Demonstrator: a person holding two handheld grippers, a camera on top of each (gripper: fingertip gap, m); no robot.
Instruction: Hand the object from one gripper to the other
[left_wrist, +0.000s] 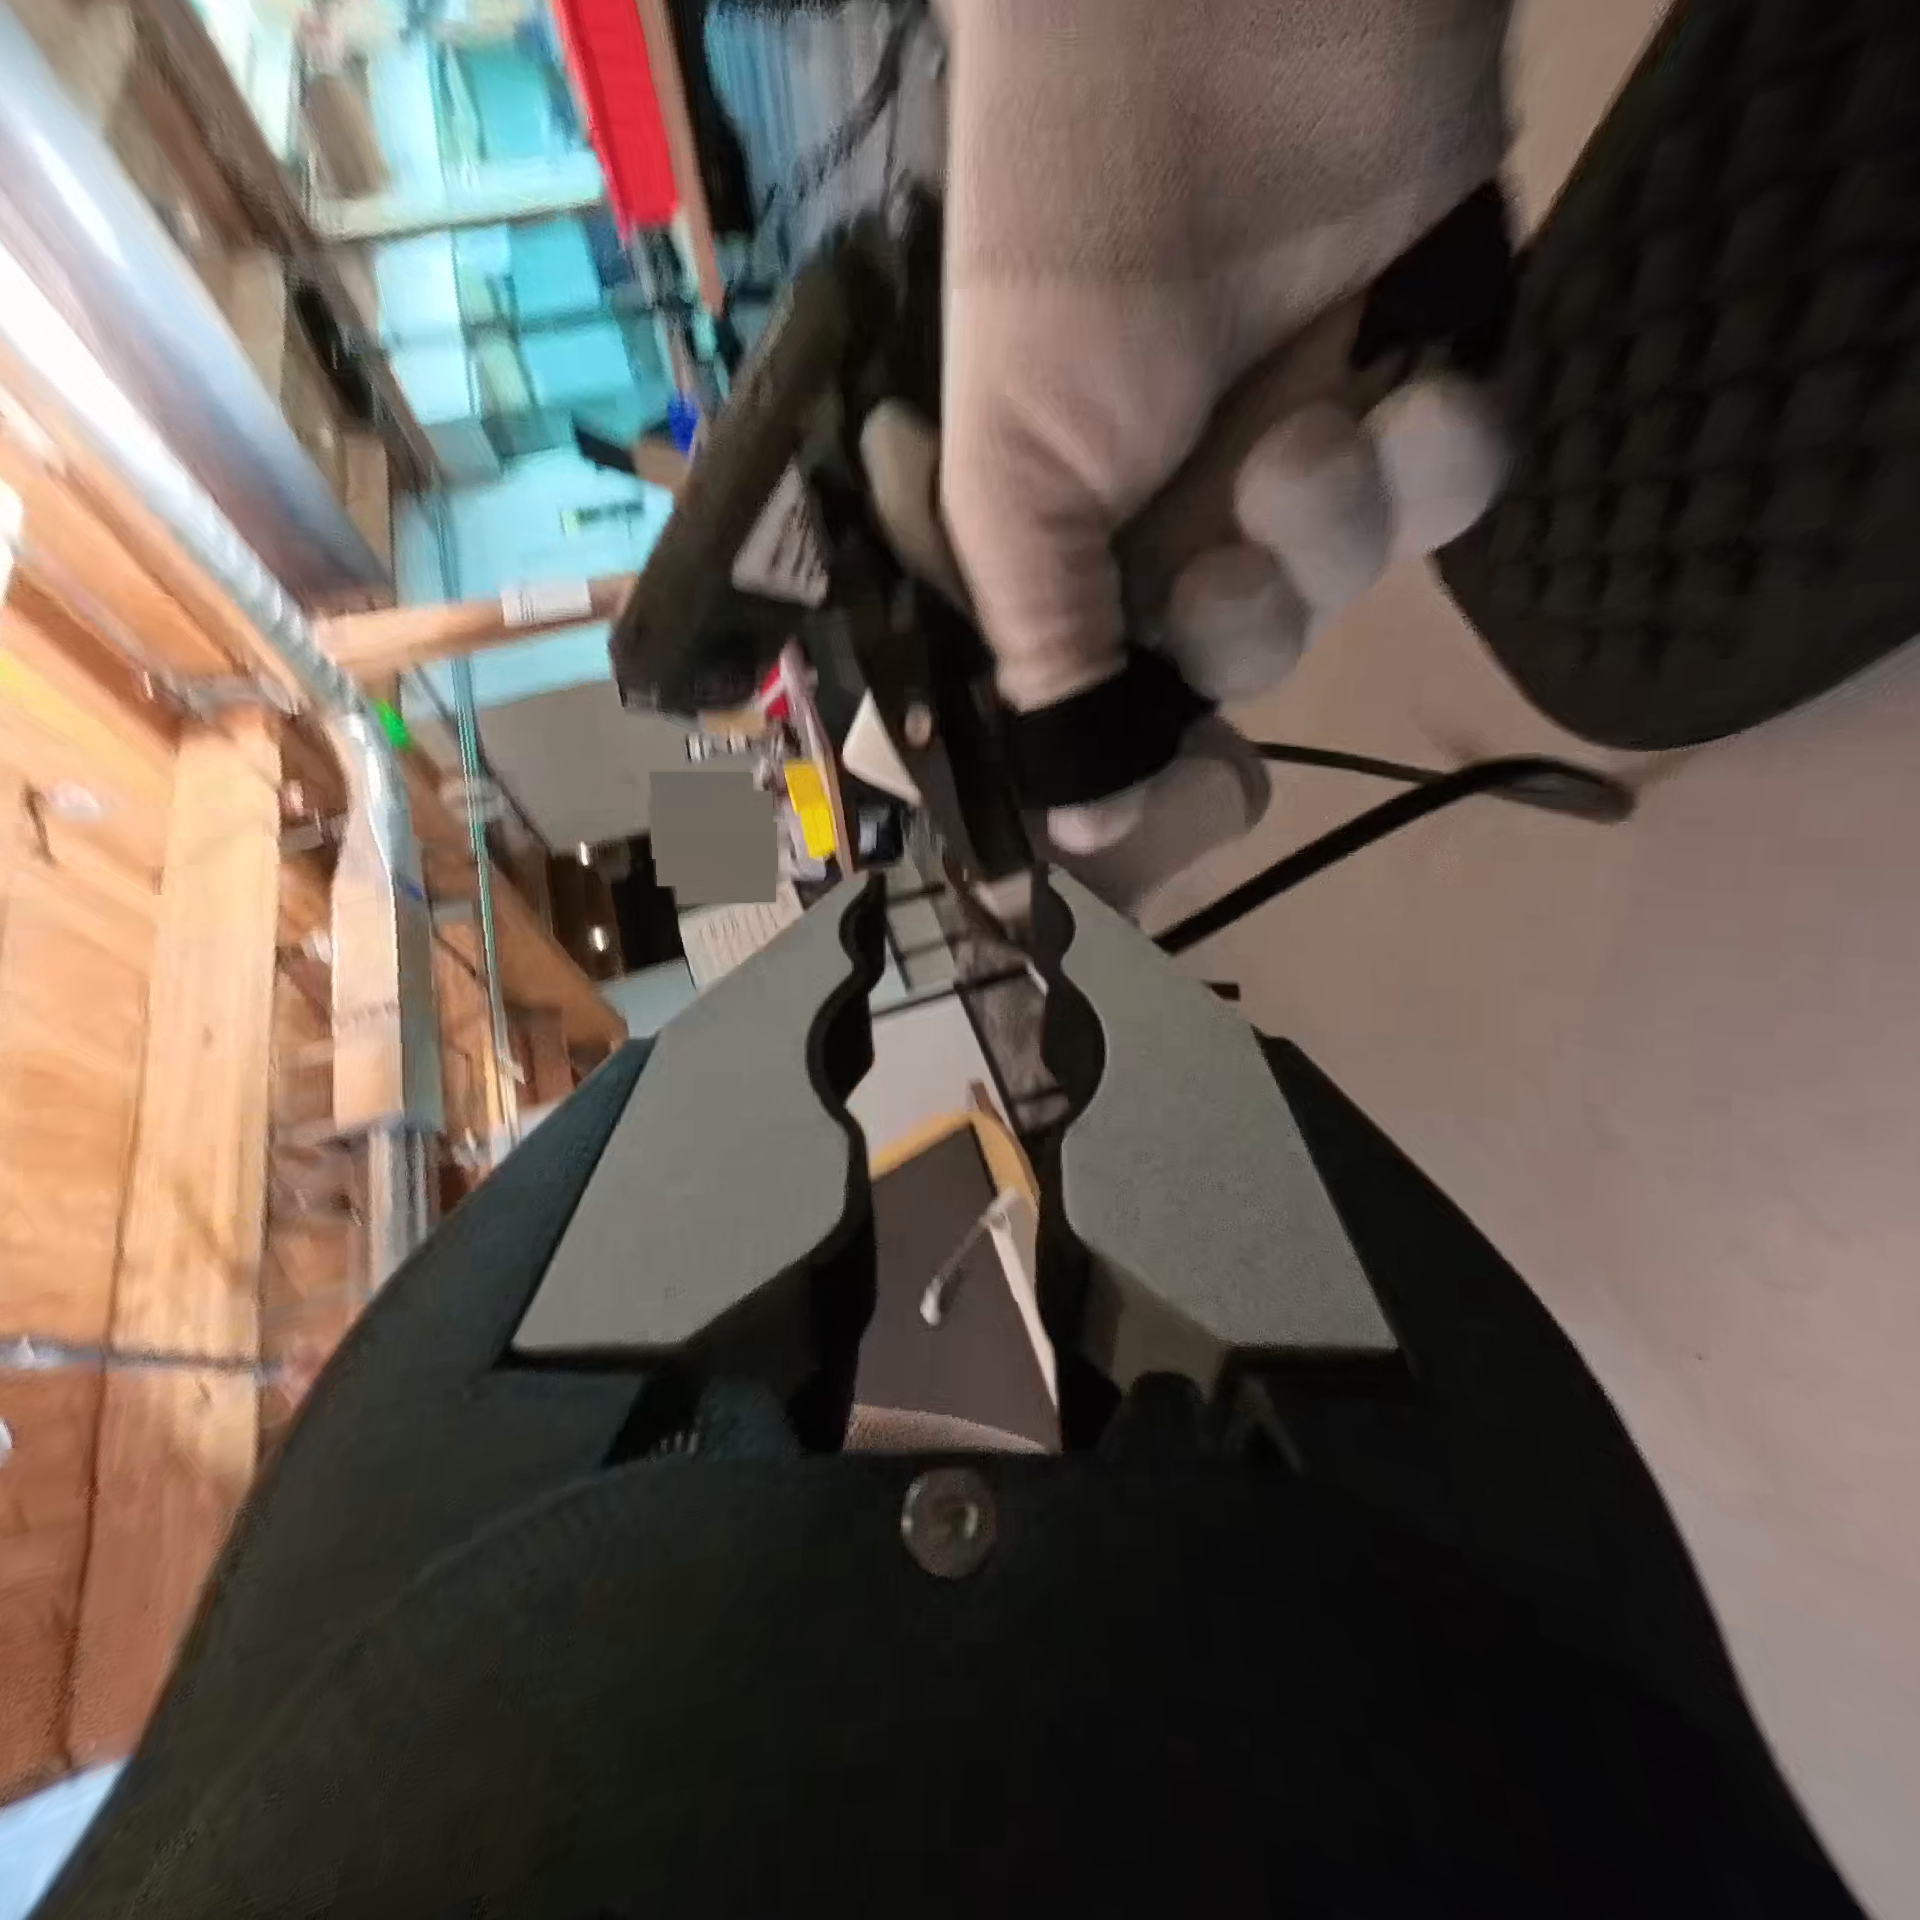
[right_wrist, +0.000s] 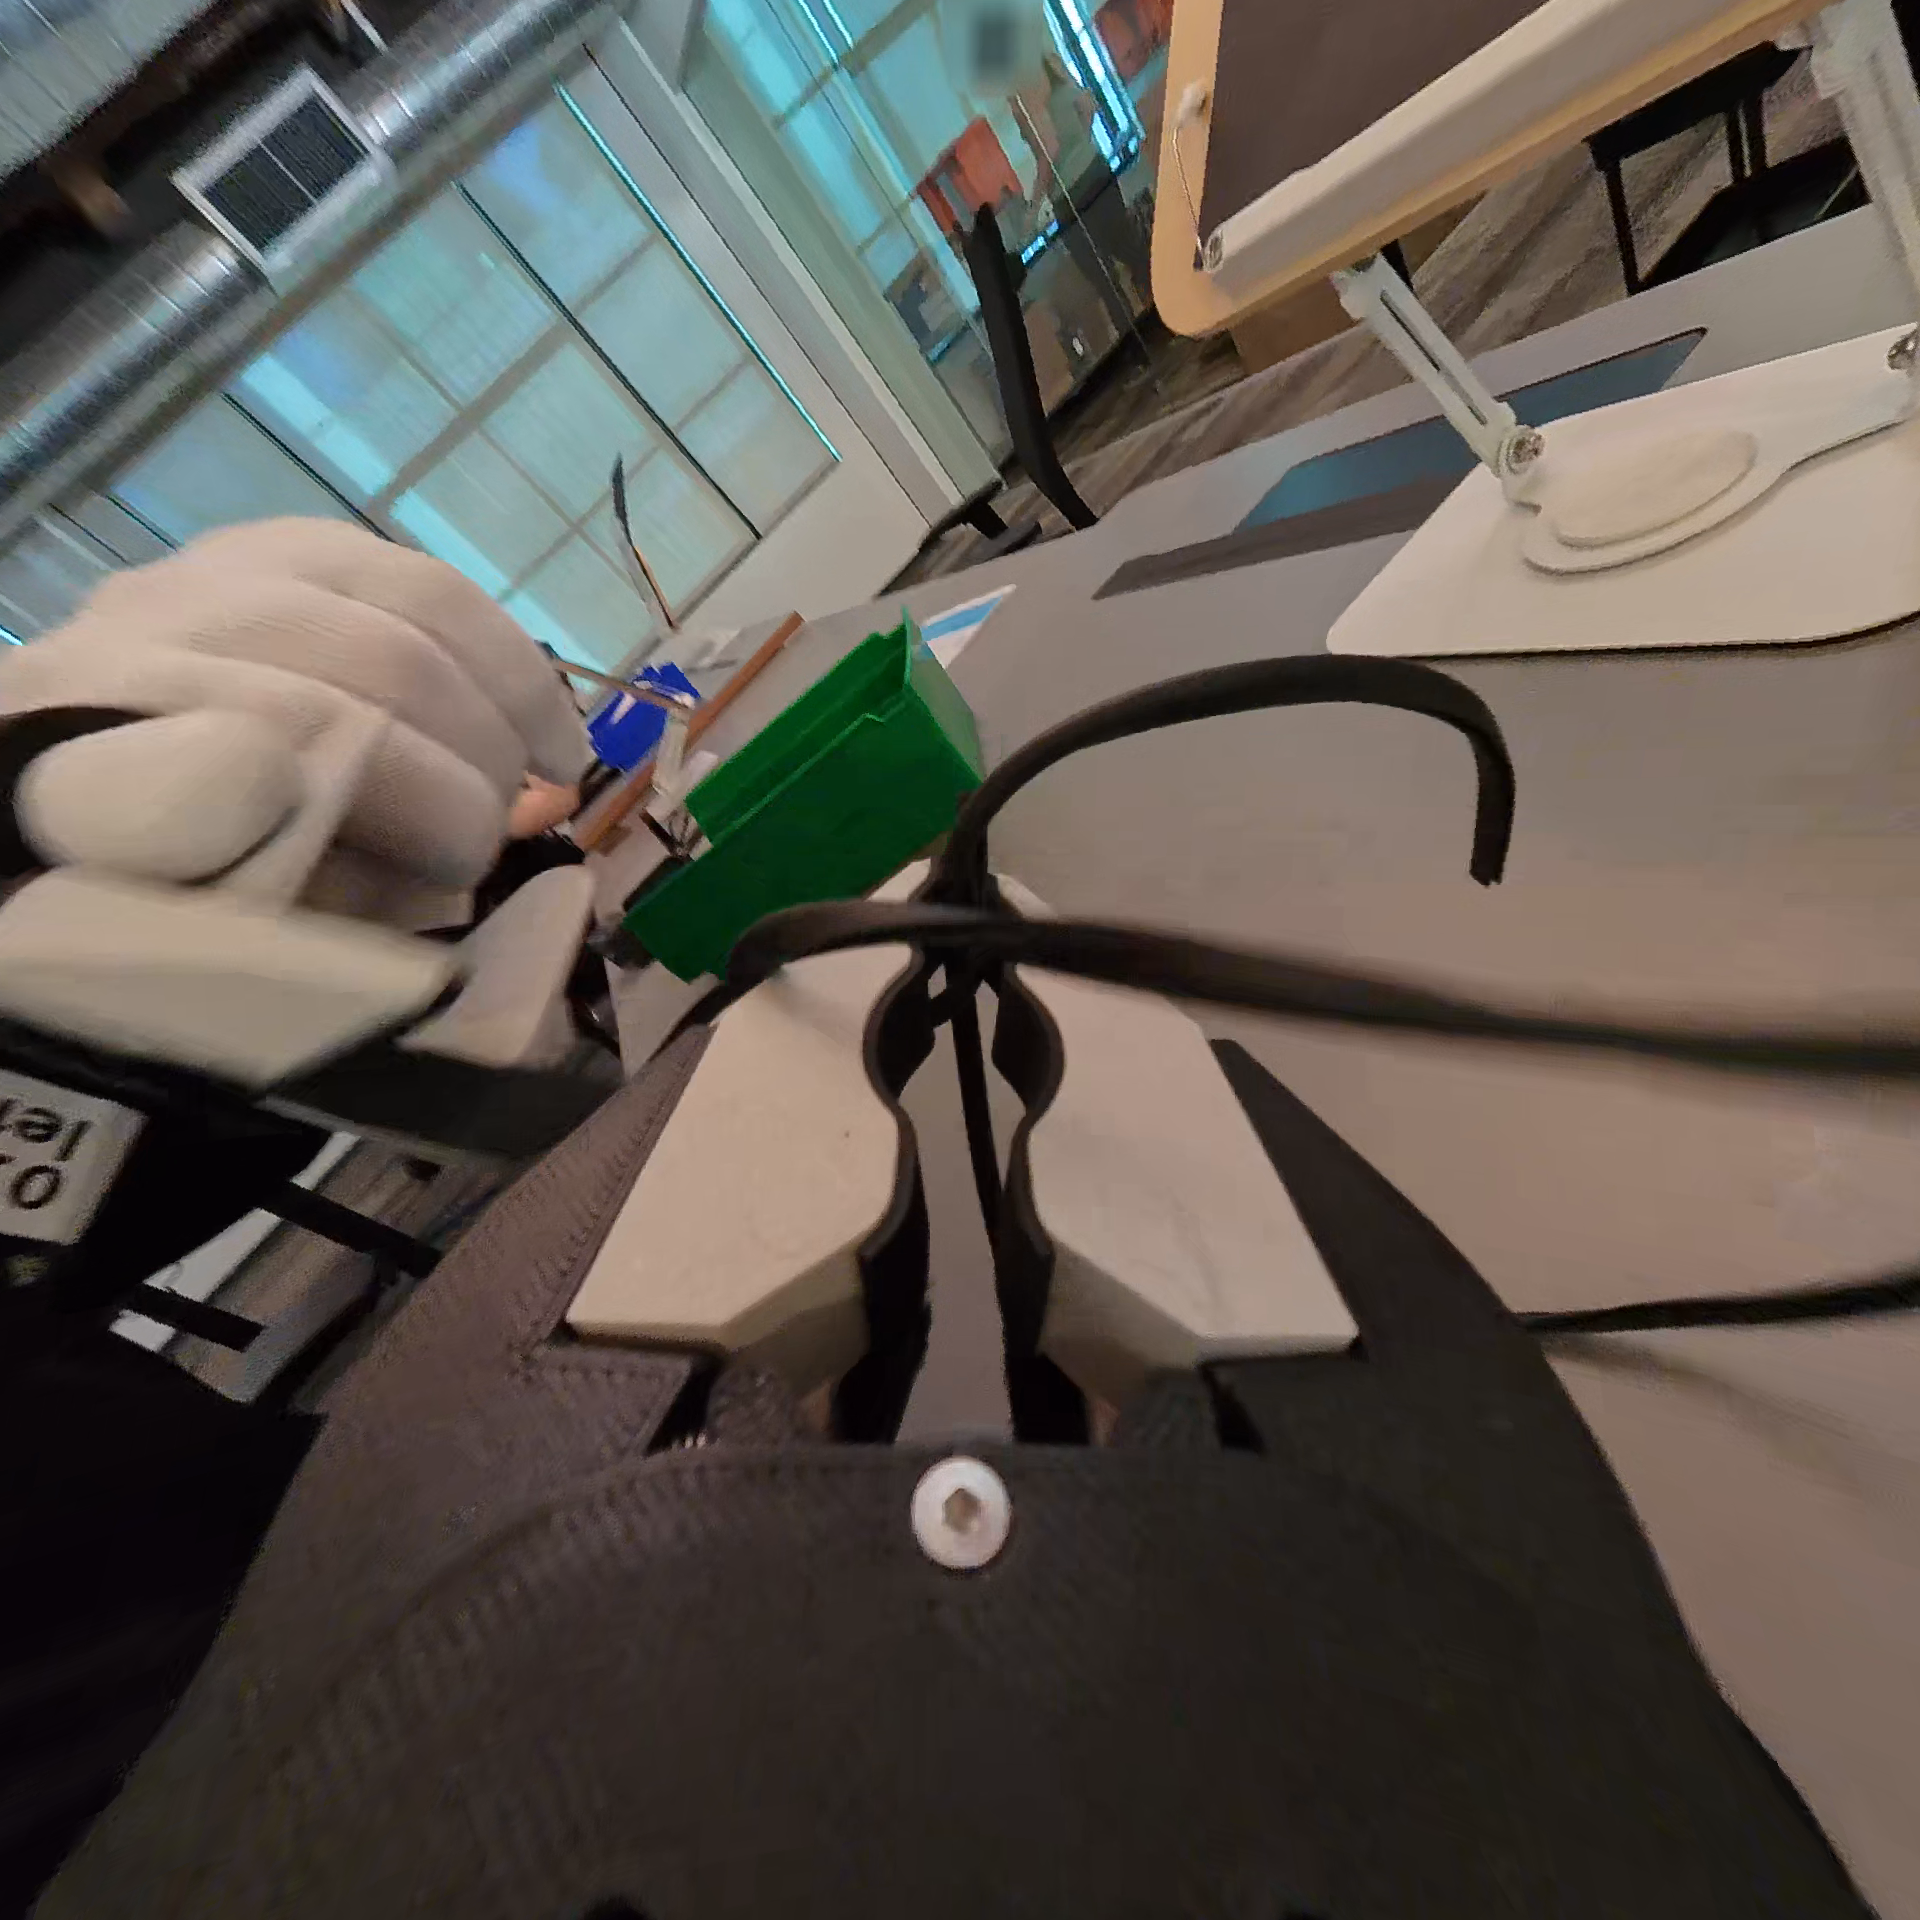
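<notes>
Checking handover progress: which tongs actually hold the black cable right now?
The right tongs, nipping the thin black cable at their tips; the left tongs are open and empty.

The grey tabletop (right_wrist: 1299, 831) right of the looping black cable (right_wrist: 1247, 696) is left open, while the way left is blocked by a green plastic box (right_wrist: 831, 800) and a white-gloved hand (right_wrist: 260, 707).

Two claws, left (left_wrist: 956, 935) and right (right_wrist: 961, 935), two gloved hands (left_wrist: 1174, 416), one black cable (right_wrist: 1299, 717), one green box (right_wrist: 831, 810).
</notes>
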